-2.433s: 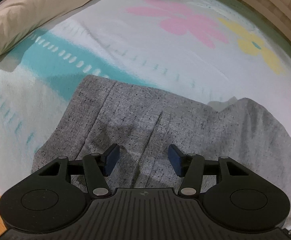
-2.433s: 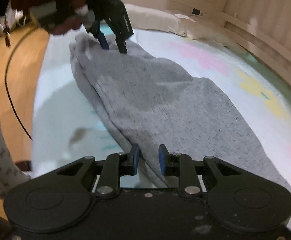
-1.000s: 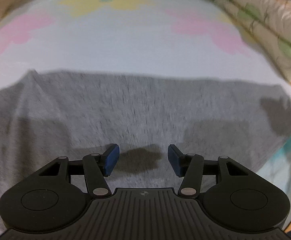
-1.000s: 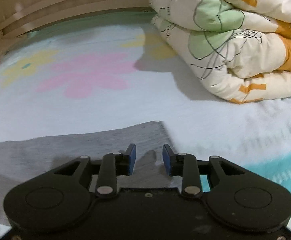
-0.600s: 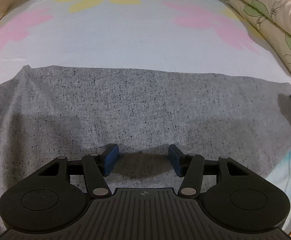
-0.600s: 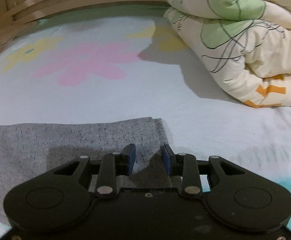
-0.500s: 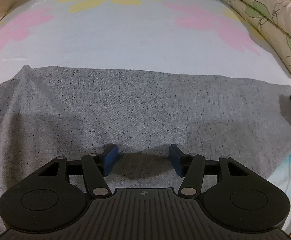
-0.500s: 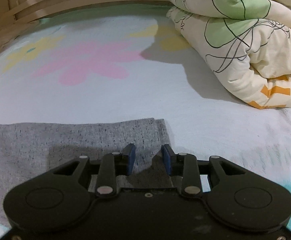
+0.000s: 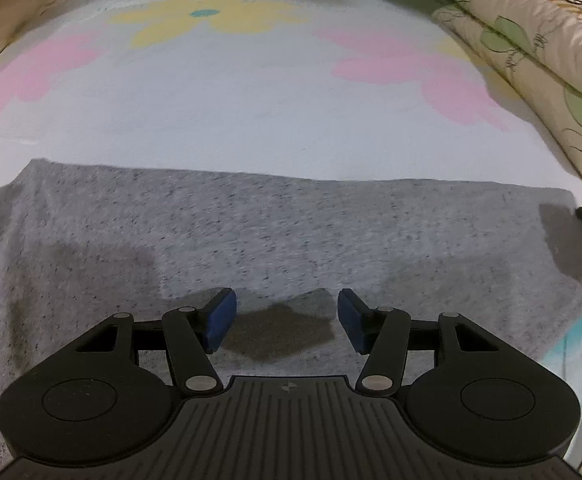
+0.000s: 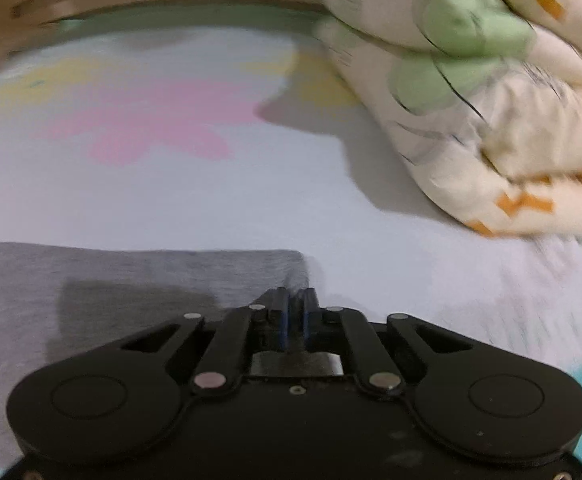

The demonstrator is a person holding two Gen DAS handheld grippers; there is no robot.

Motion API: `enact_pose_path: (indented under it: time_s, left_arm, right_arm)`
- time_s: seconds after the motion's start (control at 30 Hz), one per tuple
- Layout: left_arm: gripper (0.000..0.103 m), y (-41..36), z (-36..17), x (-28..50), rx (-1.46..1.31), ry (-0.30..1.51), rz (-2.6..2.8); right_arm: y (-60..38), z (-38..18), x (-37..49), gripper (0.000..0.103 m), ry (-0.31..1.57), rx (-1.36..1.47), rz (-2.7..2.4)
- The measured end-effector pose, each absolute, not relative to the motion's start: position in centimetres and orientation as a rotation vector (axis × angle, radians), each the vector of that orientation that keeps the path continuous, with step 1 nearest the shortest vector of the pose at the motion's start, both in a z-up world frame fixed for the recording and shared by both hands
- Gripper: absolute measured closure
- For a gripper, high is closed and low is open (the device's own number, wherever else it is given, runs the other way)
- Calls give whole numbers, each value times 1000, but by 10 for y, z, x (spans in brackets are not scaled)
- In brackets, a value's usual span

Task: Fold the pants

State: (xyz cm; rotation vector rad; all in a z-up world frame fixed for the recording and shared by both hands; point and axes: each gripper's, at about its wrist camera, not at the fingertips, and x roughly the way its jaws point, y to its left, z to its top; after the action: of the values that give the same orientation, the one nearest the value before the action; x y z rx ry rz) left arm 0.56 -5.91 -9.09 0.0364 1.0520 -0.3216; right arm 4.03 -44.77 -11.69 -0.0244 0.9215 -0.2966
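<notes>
Left wrist view: the bed sheet runs ahead, with the pants flat under the left gripper, whose jaws stand wide apart. The right gripper is pinched on the pants' end corner. A thin pinch there may slip on lifting. A duvet lies ahead-right.

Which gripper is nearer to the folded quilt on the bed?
Right. The right gripper sits at the pants' end nearest the quilt; the left gripper is over their middle, farther away.
</notes>
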Motion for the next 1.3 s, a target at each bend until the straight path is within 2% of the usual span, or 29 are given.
enact_pose_path:
  time_s: [0.1,0.2,0.23,0.27,0.37,0.67,1.07,1.3]
  left_arm:
    - [49,-64,-94,2,59,1054,-336]
    - [49,-62,-97,1,57,1058,-339]
    - [49,-60,-96,2,59,1050,-338]
    - [49,-61,-94,2,63,1041,-339]
    - [49,-68,-92,4,66,1027,-351]
    - [49,-105,-104,8,129,1058,-406]
    - [49,-128,-103,14,76,1070,-453]
    - [49,-175,-106,13,91,1096,-508]
  right_arm:
    - [-449,-119,41,98,917,-17,-276]
    - [-457,-114,36,84,874,83,-272]
    - [-463,-112,34,73,861,127,-266]
    - [-469,-109,33,69,853,171,-259]
    - [-483,-105,29,66,846,266,-232]
    - [-489,-123,19,58,966,296,-167]
    - [-506,-126,-5,52,1046,351,-89]
    - [-516,-121,-19,51,1066,408,-56]
